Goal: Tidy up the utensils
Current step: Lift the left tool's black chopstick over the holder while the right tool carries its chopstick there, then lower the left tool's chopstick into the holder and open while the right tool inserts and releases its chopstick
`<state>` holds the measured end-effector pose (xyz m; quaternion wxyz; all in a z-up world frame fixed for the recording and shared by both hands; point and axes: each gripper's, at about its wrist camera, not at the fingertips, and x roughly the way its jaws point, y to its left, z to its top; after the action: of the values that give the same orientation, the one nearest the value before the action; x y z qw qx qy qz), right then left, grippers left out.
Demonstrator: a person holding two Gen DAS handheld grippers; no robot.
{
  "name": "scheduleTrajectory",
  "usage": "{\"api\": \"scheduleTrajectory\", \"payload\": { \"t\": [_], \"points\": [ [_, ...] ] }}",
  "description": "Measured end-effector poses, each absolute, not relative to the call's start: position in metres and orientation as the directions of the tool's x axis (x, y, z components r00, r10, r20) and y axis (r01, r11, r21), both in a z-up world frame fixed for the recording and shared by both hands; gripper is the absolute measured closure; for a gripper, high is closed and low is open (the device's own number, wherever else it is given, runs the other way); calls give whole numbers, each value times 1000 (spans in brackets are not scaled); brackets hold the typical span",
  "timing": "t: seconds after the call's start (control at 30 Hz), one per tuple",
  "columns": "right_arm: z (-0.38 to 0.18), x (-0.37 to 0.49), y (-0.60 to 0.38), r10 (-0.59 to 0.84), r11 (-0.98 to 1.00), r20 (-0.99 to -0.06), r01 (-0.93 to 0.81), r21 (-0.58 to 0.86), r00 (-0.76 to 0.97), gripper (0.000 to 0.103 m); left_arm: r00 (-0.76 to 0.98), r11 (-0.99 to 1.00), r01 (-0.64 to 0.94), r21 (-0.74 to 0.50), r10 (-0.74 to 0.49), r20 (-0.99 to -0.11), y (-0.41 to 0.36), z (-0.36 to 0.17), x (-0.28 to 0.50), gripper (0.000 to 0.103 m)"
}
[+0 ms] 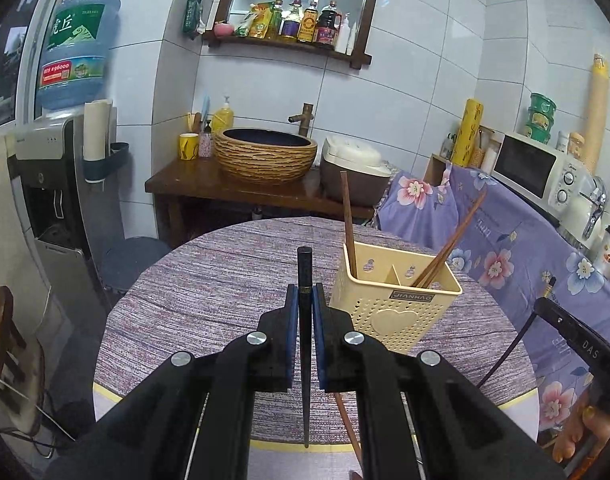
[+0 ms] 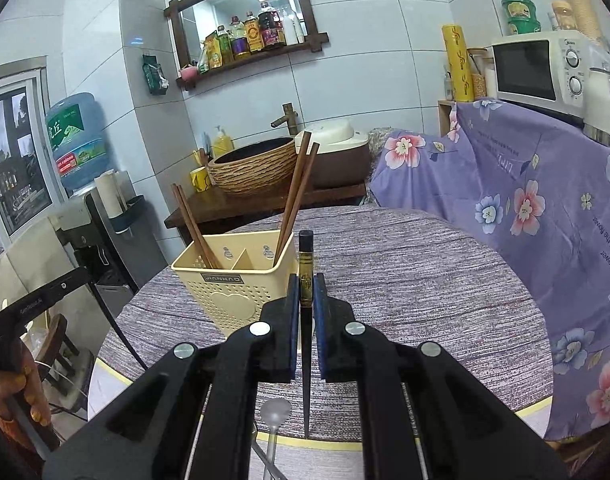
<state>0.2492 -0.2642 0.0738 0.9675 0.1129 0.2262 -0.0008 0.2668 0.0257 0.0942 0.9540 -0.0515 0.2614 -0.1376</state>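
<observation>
My left gripper [image 1: 305, 292] is shut on a black chopstick [image 1: 304, 268], held upright above the round table [image 1: 209, 288]. The cream utensil holder [image 1: 393, 304] stands just right of it, with brown chopsticks [image 1: 349, 224] leaning in both compartments. My right gripper [image 2: 306, 282] is shut on a second black chopstick [image 2: 305, 264] with a gold band, also upright. In the right wrist view the utensil holder [image 2: 233, 284] is just left of the gripper, brown chopsticks [image 2: 297, 192] sticking out of it. A clear spoon [image 2: 275, 412] lies on the table below the right gripper.
A brown chopstick [image 1: 347, 420] lies on the table [image 2: 425, 280] under the left gripper. Behind the table are a basin [image 1: 265, 156] on a wooden stand, a rice cooker [image 1: 357, 168] and a flowered cloth [image 2: 525, 208] under a microwave [image 2: 545, 68]. A water dispenser [image 1: 61, 184] stands left.
</observation>
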Motion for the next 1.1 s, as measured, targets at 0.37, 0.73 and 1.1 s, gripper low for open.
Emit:
{"api": "scheduleTrajectory", "payload": {
  "t": [0.37, 0.73, 1.1],
  "points": [
    [83, 251, -262, 68, 975, -427, 31, 221, 902, 95, 827, 949, 248, -193, -311, -469, 28, 101, 267, 95],
    [119, 261, -263, 192, 955, -396, -78, 286, 898, 95, 828, 922, 311, -231, -382, -410, 25, 147, 275, 95],
    [210, 289, -271, 193, 929, -216, -107, 354, 957, 95, 880, 899, 331, -287, -404, -250, 4, 228, 316, 95]
  ]
}}
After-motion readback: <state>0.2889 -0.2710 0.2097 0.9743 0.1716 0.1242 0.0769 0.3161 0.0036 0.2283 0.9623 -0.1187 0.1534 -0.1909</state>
